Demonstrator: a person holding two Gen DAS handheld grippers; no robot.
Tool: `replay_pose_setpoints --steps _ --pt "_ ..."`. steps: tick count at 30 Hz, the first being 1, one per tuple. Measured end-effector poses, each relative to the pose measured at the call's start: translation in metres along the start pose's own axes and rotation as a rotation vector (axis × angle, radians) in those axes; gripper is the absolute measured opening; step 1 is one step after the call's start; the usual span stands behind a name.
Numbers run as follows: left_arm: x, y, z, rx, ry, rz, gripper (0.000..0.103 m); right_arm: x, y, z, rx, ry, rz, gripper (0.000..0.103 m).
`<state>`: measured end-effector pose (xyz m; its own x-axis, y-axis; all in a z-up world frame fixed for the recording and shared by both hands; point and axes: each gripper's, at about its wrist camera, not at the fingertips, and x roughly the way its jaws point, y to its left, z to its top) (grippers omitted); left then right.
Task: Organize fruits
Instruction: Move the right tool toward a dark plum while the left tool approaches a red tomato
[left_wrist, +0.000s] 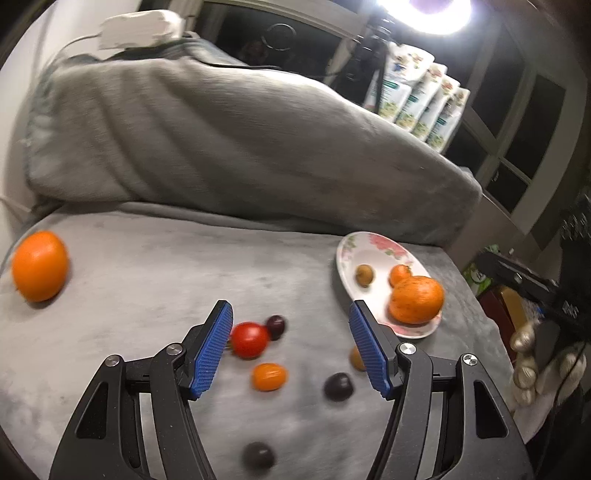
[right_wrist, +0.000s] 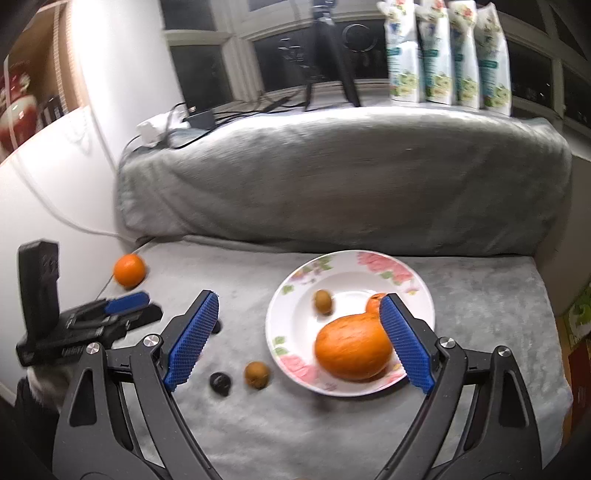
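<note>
Several small fruits lie loose on the grey blanket (left_wrist: 147, 266) in the lower middle of the left wrist view: a red tomato (left_wrist: 249, 339), an orange kumquat-like fruit (left_wrist: 269, 376), three dark plums (left_wrist: 338, 386) and a small brown fruit (left_wrist: 356, 358) half hidden behind a finger. The flowered plate (right_wrist: 295, 332), at the centre right of the right wrist view, already holds a big orange (right_wrist: 352, 350), a smaller orange fruit (right_wrist: 373, 304) and one brown fruit (right_wrist: 323, 301); one more orange (left_wrist: 40, 265) sits alone at the left edge. The left gripper (left_wrist: 291, 347) is wide open and empty above the loose fruits, and the right gripper (right_wrist: 299, 339) is also wide open and empty, over the plate. I judge the tomato and plums to be light, round, smooth and soft, so they may roll or bruise; it seems best to take each one across its widest part with gentle pressure. The blanket is soft, so the fingers can probably press down a little beside a fruit.
</note>
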<state>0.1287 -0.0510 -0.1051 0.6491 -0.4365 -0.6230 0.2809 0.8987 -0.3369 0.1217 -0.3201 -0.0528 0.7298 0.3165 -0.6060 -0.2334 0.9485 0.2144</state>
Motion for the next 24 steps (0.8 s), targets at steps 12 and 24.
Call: replay_pose_setpoints --steps 12,24 --pt "0.001 0.034 -0.017 -0.077 0.024 0.004 0.065 0.010 0.048 -0.031 -0.105 0.043 0.075 0.091" --pt "0.023 0.033 -0.024 -0.056 0.087 -0.028 0.053 0.029 0.069 -0.065 -0.140 0.114 0.120 0.090"
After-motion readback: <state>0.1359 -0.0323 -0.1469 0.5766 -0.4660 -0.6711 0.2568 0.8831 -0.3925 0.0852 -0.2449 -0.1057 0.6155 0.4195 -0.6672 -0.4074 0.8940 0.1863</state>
